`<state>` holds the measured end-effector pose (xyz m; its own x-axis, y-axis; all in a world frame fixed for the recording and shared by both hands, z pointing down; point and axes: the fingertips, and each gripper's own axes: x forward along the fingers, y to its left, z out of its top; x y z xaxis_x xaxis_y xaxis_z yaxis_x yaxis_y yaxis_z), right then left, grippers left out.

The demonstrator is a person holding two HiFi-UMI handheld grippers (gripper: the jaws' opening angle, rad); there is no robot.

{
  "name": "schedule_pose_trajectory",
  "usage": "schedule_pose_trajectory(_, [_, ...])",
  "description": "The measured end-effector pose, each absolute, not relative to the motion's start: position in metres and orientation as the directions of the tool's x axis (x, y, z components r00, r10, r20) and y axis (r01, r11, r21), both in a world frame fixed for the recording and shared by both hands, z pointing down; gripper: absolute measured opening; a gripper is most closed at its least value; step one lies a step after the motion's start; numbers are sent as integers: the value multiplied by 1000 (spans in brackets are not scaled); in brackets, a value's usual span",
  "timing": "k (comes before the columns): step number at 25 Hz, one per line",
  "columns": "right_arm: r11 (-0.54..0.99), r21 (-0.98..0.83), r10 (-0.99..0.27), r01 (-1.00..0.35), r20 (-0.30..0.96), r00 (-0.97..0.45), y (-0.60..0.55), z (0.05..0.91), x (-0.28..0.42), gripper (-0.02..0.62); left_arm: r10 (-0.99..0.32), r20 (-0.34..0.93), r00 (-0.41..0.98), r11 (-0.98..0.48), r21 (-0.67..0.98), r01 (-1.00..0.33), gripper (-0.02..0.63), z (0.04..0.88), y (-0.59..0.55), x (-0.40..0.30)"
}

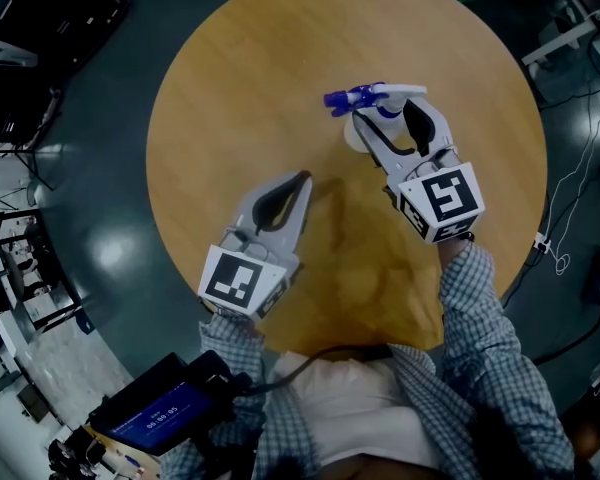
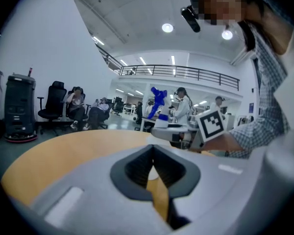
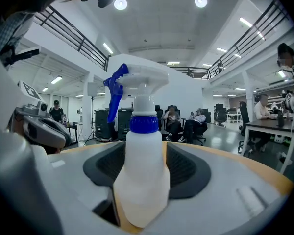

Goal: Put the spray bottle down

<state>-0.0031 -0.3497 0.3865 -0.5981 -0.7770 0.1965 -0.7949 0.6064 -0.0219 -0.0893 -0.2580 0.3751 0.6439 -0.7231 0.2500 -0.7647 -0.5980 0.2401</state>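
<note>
A white spray bottle (image 1: 358, 133) with a blue collar and blue trigger stands upright between the jaws of my right gripper (image 1: 388, 110), over the right half of the round wooden table (image 1: 240, 88). In the right gripper view the bottle (image 3: 142, 180) fills the gap and both pads lie against its sides. Whether its base rests on the wood I cannot tell. My left gripper (image 1: 303, 178) hovers over the table's near middle with its tips together and nothing in them. The left gripper view shows its closed jaws (image 2: 153, 150) and the bottle (image 2: 159, 112) beyond.
The table's near edge is close to my body. Around the table on the dark floor lie cables (image 1: 570, 183), and a dark device with a lit blue screen (image 1: 165, 413) is at the lower left. Seated people (image 2: 77, 106) and office chairs are far off.
</note>
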Motion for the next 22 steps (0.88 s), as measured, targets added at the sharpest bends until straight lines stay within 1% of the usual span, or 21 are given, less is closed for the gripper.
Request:
schedule_pose_trajectory(2, [599, -23, -780, -801, 212, -589, -351, 392, 1, 267, -723, 257, 641, -599, 231, -767, -2, 376, -257, -89])
schedule_pose_trajectory(4, [590, -23, -784, -807, 223, -579, -351, 395, 4, 273, -721, 253, 645, -605, 224, -764, -2, 377, -256, -89])
schedule_pose_trajectory(9, [586, -8, -787, -810, 233, -571, -341, 389, 3, 272, -726, 229, 649, -611, 218, -761, -2, 372, -247, -97])
schedule_pose_trajectory(13, [584, -4, -789, -812, 230, -569, -333, 394, 8, 268, -738, 251, 627, -588, 216, -779, -2, 372, -245, -97])
schedule_pose_trajectory(16, [565, -6, -804, -825, 222, -552, -318, 384, 14, 233, -729, 238, 642, -608, 205, -767, -2, 365, -232, -94])
schedule_pose_trajectory(19, [551, -14, -815, -835, 205, -541, -298, 364, 18, 173, -720, 215, 660, -630, 197, -751, -2, 354, -217, -94])
schedule_pose_trajectory(22, [557, -39, -812, -830, 183, -554, -276, 346, 15, 158, -724, 208, 658, -624, 209, -753, -2, 344, -203, -96])
